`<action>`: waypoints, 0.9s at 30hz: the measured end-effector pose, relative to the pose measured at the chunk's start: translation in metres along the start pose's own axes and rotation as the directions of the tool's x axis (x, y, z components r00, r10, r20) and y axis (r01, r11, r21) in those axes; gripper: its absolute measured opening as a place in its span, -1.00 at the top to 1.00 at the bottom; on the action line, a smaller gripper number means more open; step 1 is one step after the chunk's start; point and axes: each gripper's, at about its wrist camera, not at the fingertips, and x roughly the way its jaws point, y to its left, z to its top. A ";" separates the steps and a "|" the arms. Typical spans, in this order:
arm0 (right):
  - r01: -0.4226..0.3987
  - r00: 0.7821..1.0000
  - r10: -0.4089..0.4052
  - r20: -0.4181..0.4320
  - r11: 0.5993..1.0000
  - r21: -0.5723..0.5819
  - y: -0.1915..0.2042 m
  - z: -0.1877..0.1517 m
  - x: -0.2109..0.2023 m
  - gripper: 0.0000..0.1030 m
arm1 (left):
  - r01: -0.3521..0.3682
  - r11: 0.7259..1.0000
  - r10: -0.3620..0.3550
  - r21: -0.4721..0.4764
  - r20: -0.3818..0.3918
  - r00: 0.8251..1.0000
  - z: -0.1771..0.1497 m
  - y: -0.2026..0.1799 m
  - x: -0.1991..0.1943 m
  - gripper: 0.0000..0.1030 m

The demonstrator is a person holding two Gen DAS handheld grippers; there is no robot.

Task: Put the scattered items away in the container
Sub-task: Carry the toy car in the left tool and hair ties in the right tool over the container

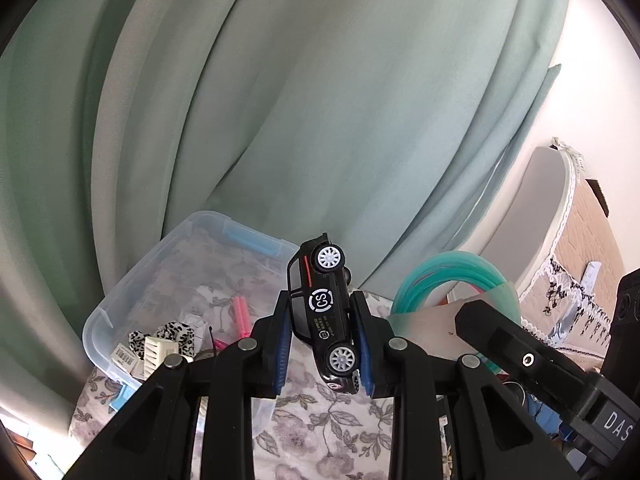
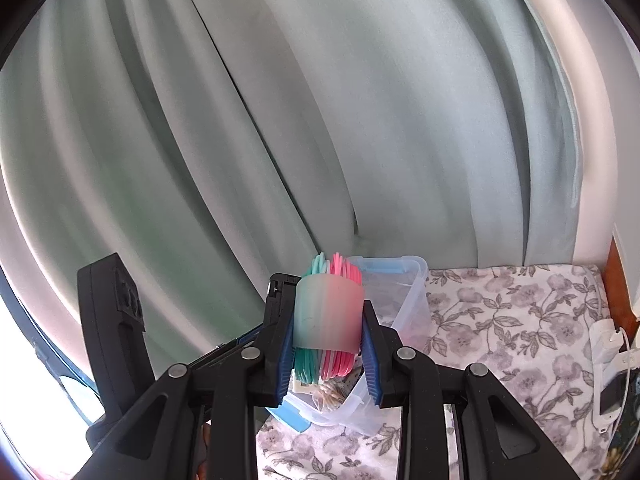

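Note:
My left gripper [image 1: 322,346] is shut on a black toy car [image 1: 325,312] with white wheels, held nose-down in the air just right of the clear plastic container [image 1: 120,300]. My right gripper [image 2: 326,342] is shut on a coil of teal and pink cord [image 2: 328,312] wrapped in a paper band, held above the same container [image 2: 408,292]. The coil [image 1: 448,276] and the right gripper's body [image 1: 532,364] show at the right of the left wrist view. The container holds pink clips [image 1: 242,316], a leopard-print item [image 1: 172,334] and small tags.
The container sits on a floral cloth [image 2: 512,320] against green curtains [image 1: 280,100]. A white charger with cable [image 2: 608,344] lies at the cloth's right edge. A grey chair back [image 1: 532,208] with lace-trimmed fabric stands at the right.

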 end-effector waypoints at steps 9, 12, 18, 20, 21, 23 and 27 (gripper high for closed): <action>-0.003 0.998 0.001 -0.065 1.000 -0.024 0.014 -0.002 0.037 0.38 | -0.049 0.995 0.049 -0.083 -0.004 0.999 0.006 0.048 0.001 0.44; 0.002 0.996 -0.004 -0.090 1.000 -0.027 0.016 -0.005 0.047 0.38 | -0.058 0.993 0.058 -0.103 -0.012 0.998 0.006 0.059 0.003 0.44; 0.014 0.991 -0.018 -0.134 0.999 -0.032 0.018 -0.009 0.070 0.38 | -0.070 0.989 0.065 -0.131 -0.040 0.997 0.004 0.076 0.011 0.44; 0.015 0.988 -0.020 -0.151 0.999 -0.034 0.022 -0.011 0.073 0.38 | -0.076 0.987 0.069 -0.138 -0.055 0.996 0.003 0.083 0.015 0.44; 0.017 0.987 -0.022 -0.160 0.999 -0.035 0.022 -0.012 0.078 0.38 | -0.078 0.987 0.070 -0.141 -0.063 0.996 0.003 0.084 0.016 0.44; 0.021 0.983 -0.027 -0.179 0.999 -0.039 0.024 -0.018 0.083 0.38 | -0.084 0.986 0.073 -0.144 -0.076 0.994 0.001 0.090 0.020 0.44; 0.032 0.973 -0.041 -0.225 0.999 -0.041 0.024 -0.031 0.095 0.38 | -0.097 0.983 0.079 -0.154 -0.116 0.990 -0.003 0.101 0.036 0.44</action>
